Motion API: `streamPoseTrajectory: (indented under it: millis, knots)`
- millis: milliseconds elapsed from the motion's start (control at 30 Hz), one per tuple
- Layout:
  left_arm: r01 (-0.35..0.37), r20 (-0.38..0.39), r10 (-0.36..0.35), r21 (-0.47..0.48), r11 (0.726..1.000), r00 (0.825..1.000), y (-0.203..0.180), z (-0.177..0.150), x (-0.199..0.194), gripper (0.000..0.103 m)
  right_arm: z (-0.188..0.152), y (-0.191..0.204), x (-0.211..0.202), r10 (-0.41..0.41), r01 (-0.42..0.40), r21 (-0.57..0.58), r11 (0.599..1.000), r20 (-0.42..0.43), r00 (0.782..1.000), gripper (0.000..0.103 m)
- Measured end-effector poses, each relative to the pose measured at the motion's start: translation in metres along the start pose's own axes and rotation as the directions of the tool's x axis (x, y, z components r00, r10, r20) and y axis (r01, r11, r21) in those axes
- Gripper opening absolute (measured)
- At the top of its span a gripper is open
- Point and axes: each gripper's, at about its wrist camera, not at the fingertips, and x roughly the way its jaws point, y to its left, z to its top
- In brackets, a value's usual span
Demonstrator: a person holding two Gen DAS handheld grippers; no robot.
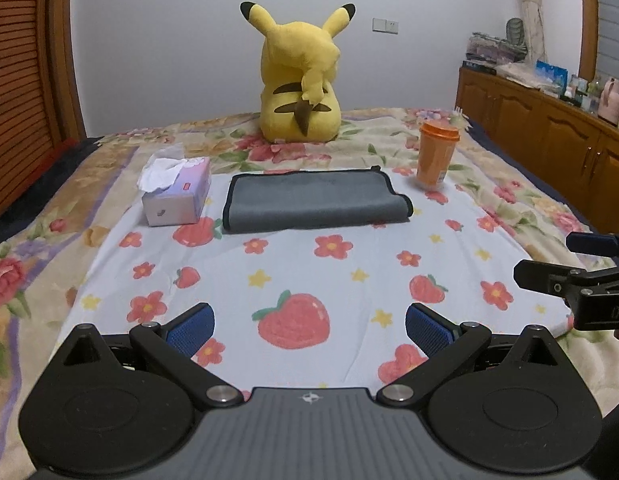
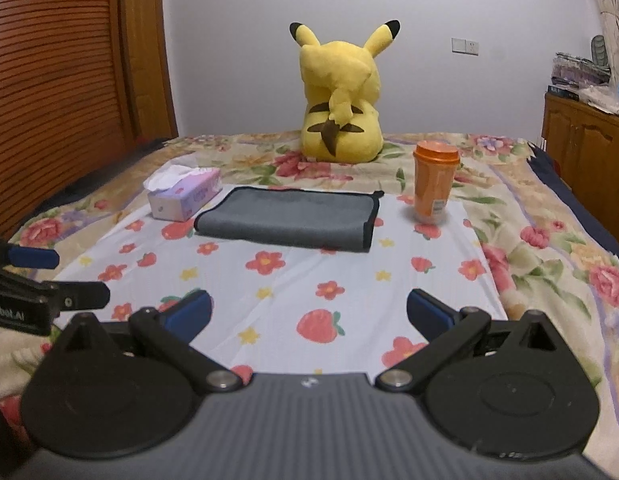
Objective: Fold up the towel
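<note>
A grey towel [image 1: 315, 202] with dark edging lies folded flat on the strawberry-print sheet [image 1: 309, 280], between a tissue box and an orange cup. It also shows in the right wrist view [image 2: 289, 218]. My left gripper [image 1: 309, 330] is open and empty, well short of the towel. My right gripper [image 2: 309, 314] is open and empty too, also short of the towel. The right gripper shows at the right edge of the left wrist view [image 1: 553, 260], and the left gripper at the left edge of the right wrist view [image 2: 65, 276].
A tissue box [image 1: 177, 192] sits left of the towel, an orange lidded cup [image 1: 435, 156] to its right, and a yellow plush toy [image 1: 301, 80] behind it. A wooden cabinet [image 1: 549, 136] runs along the right side of the bed.
</note>
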Motion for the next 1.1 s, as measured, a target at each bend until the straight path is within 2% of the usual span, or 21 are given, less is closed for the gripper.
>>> streamPoseTrajectory:
  millis: [633, 767, 1100]
  knots:
    - [-0.05, -0.011, 0.049, -0.006, 0.999, 0.999, -0.001, -0.016, 0.005, 0.103, -0.016, 0.002, 0.002, -0.02, 0.02, 0.003, 1.0, -0.03, 0.999, 0.103]
    - [-0.062, 0.014, 0.062, 0.006, 0.998, 0.998, -0.002, -0.015, 0.002, 0.103, -0.017, 0.0, 0.004, -0.032, 0.032, 0.011, 0.999, -0.032, 0.999, 0.103]
    - [-0.078, 0.081, 0.077, 0.002, 0.997, 0.994, -0.004, -0.01, -0.01, 0.103, -0.016, -0.004, -0.004, -0.058, 0.057, 0.033, 0.998, 0.028, 0.998, 0.103]
